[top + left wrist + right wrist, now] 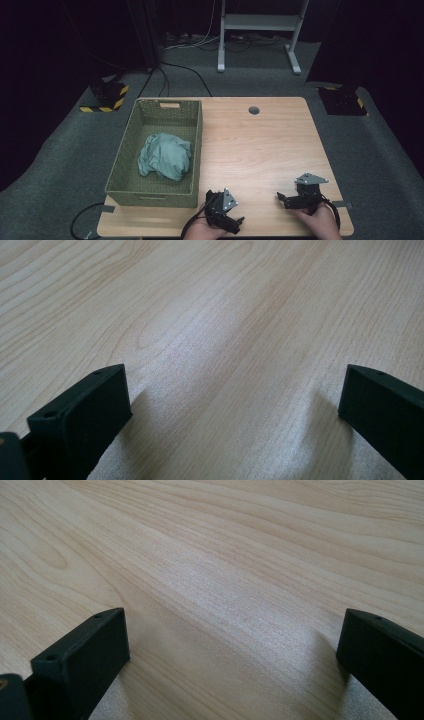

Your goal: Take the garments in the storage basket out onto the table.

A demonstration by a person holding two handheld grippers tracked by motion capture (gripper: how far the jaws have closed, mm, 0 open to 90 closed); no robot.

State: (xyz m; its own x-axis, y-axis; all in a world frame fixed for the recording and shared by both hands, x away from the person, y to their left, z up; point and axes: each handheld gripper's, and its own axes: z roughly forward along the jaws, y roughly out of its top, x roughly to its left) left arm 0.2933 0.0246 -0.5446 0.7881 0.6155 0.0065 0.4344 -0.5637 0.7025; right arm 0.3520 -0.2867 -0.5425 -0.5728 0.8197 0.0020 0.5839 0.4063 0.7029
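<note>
You held both tongs low at the near edge of the table [260, 145], the left tongs [239, 220] and right tongs [280, 196] each spread wide with nothing between them. The basket [195, 150] sat just beyond your left tongs, with a crumpled green cloth [165, 156] lying inside it.
</note>
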